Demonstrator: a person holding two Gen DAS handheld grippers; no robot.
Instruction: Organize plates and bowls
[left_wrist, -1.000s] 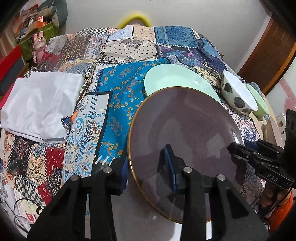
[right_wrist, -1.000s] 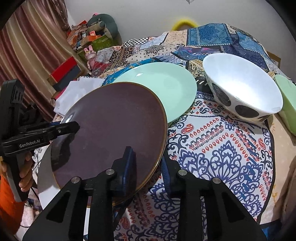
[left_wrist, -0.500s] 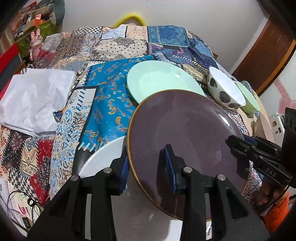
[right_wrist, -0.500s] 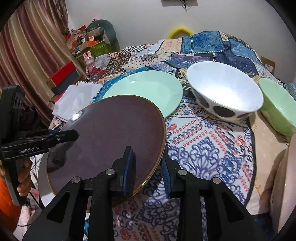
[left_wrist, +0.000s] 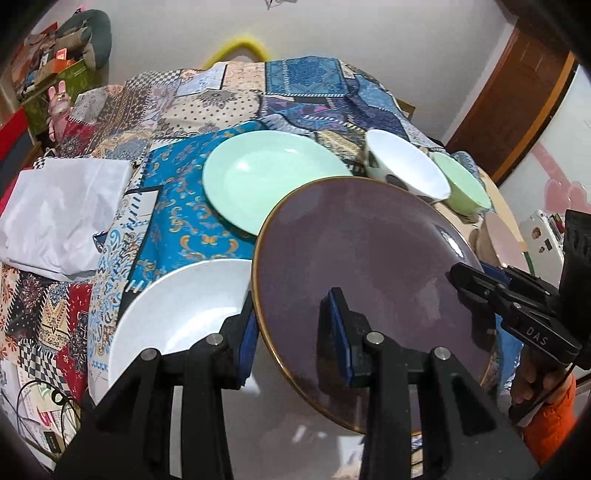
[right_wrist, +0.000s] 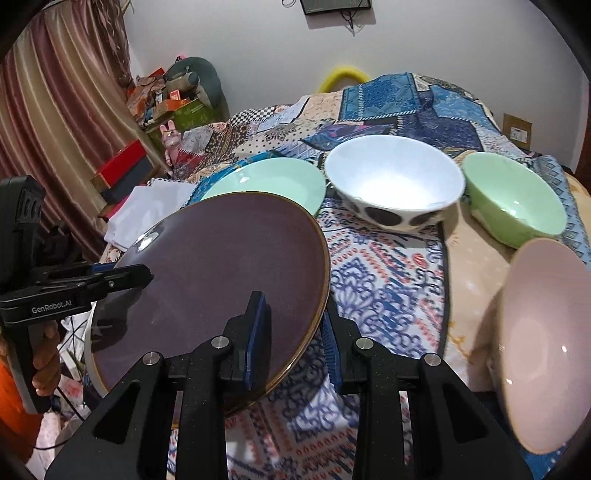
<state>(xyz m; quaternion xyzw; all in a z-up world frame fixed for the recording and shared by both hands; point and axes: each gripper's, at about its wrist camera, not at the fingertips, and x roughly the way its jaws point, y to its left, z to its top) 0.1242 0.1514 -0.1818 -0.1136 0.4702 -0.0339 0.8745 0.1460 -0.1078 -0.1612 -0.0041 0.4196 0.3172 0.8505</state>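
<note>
The room has a pale wall at the back, and a bright patchwork cloth covers the big surface where the dishes sit. Everything here is placed by the purple plate, the dark one with a thin gold rim.

To the left of the purple plate, and lower, a white plate lies flat on the cloth. The purple plate is up in the air, tilted, with one edge over the white plate. The left gripper pinches the plate's left rim, one pad on top and one under. The right gripper pinches the opposite rim the same way.

Behind the purple plate lies a mint plate, flat and alone. To the right of that sits a white bowl with dark spots, then a green bowl. Nearest on the right is a pink bowl, tipped on its side.

No plates look stacked yet, and no bowls are nested. So the job looks early. The purple plate needs to be set down on another plate, and all three bowls are left to sort.
</note>
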